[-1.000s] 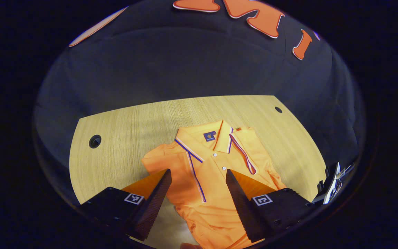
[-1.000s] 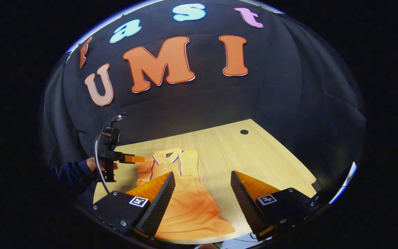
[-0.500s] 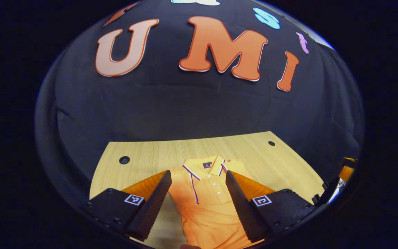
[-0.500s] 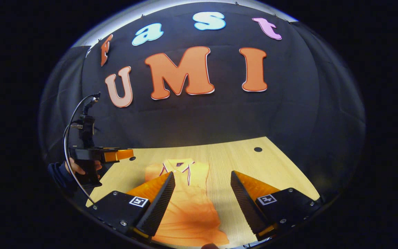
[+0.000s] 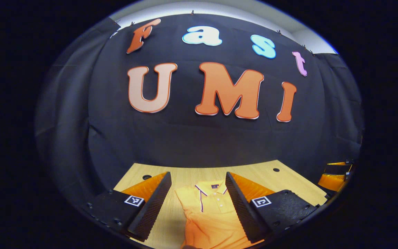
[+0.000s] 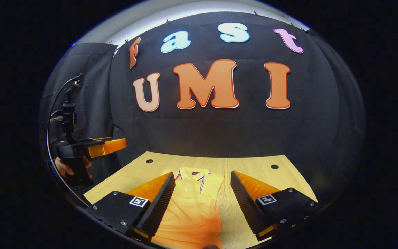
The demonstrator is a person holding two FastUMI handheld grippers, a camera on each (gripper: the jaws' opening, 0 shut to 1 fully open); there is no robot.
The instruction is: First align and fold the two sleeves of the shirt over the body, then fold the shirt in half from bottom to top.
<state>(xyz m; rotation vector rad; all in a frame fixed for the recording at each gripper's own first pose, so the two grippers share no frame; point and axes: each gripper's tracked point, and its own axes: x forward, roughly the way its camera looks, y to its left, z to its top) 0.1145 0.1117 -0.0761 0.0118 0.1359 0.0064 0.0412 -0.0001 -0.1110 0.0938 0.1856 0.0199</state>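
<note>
My left gripper [image 5: 197,204] and right gripper [image 6: 202,204] hover above the shirt [image 6: 190,207] on the table [image 6: 254,173] — fingers apart, empty.

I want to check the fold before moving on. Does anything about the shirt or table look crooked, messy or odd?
Nothing stands out. The shirt lies flat on the table, collar away from the grippers, sleeves already tucked over the body, slightly angled at most. Its bottom half is not yet folded up. Both the left gripper and right gripper are open above it.

Black cloth [image 5: 199,138] is hanging behind a pale wooden surface [image 6: 254,166] with round holes [image 6: 274,166]; a light strip is showing above.
</note>
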